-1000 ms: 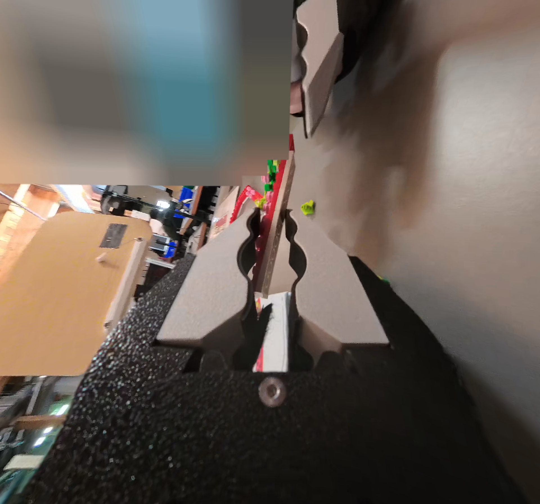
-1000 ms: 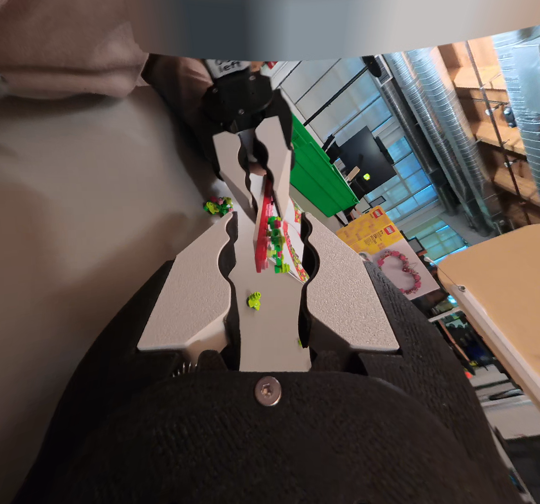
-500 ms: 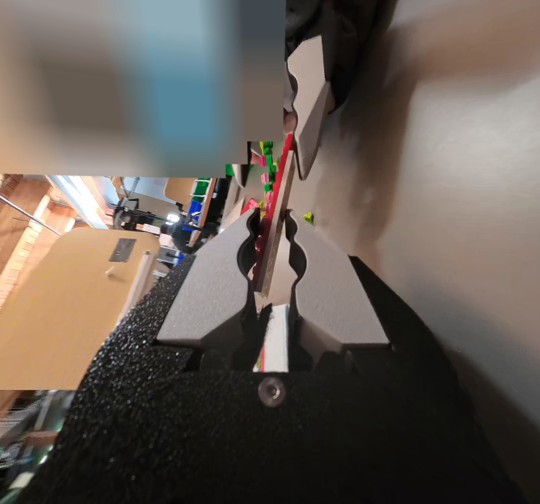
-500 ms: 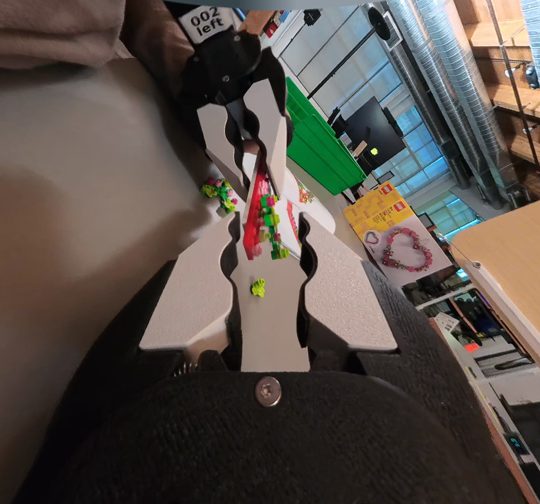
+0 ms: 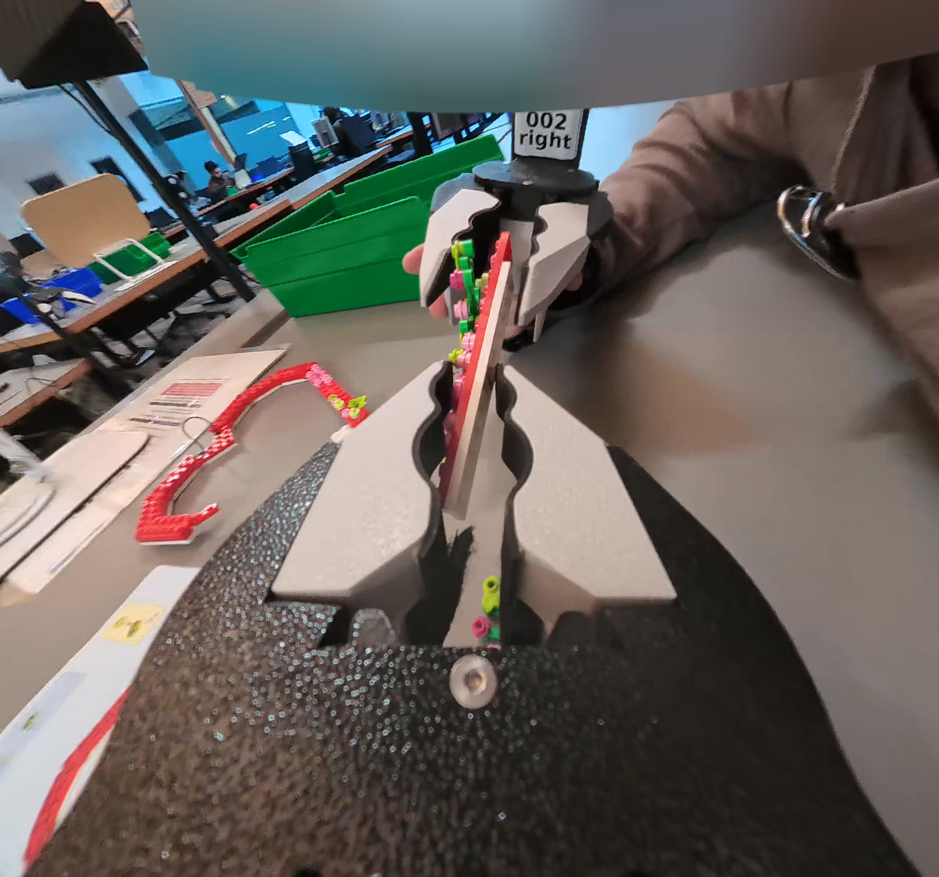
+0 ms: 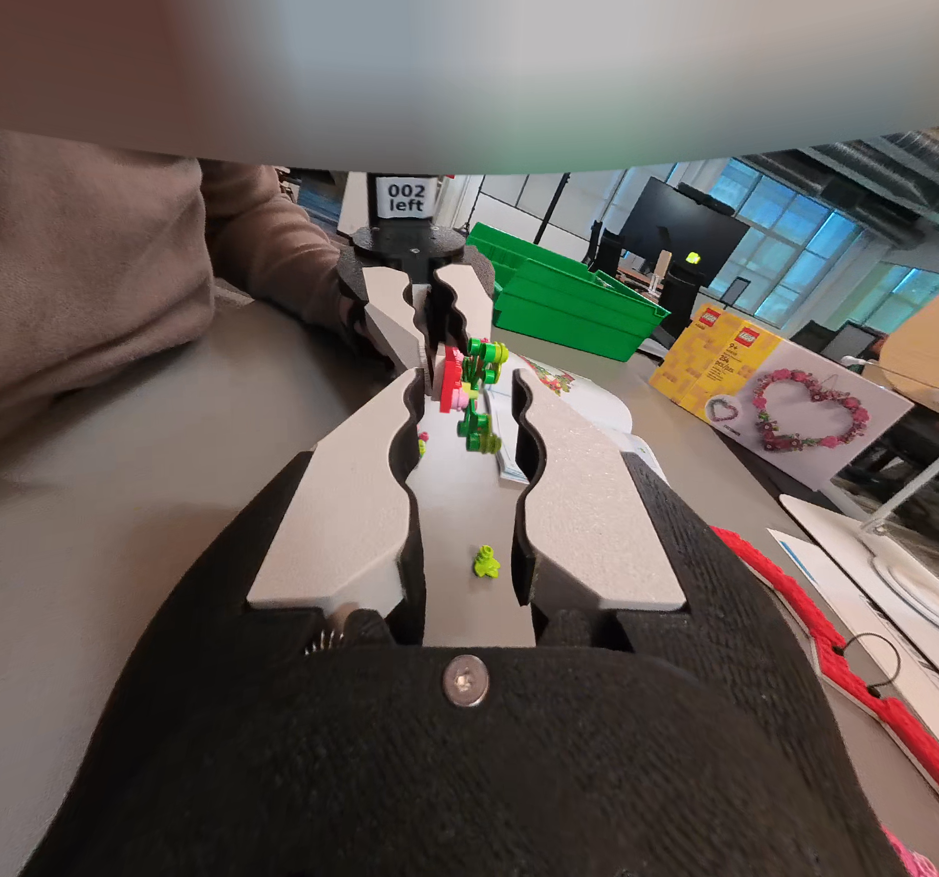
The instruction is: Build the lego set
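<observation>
My left gripper (image 5: 472,370) is shut on a red lego strip (image 5: 480,425) with a pale underside, held on edge above the grey table (image 5: 737,395). Green and pink flower pieces (image 5: 465,288) stick out from its red face. My right gripper (image 6: 467,380) is open, and the strip's far end (image 6: 449,380) with its flowers (image 6: 482,359) sits between its fingertips, close to the left finger. Each gripper shows in the other's view: the right gripper (image 5: 488,304) and the left gripper (image 6: 439,339). A loose lime piece (image 6: 487,562) lies on the table under my right gripper.
A second curved red lego piece (image 5: 228,436) lies on the table, also in the right wrist view (image 6: 813,619). Green bins (image 5: 355,243) stand behind. A yellow lego box (image 6: 762,385) and paper sheets (image 5: 167,395) lie at the side. Loose flower pieces (image 5: 482,619) lie under my left gripper. Both grippers' tips are close together, under 4 cm apart. My left gripper's tips are some 9 cm from the loose lime piece (image 6: 487,562).
Both grippers have rolled from a sideways tilt to level. The right gripper has closed in on the strip, so its far end now sits between the open fingers.
</observation>
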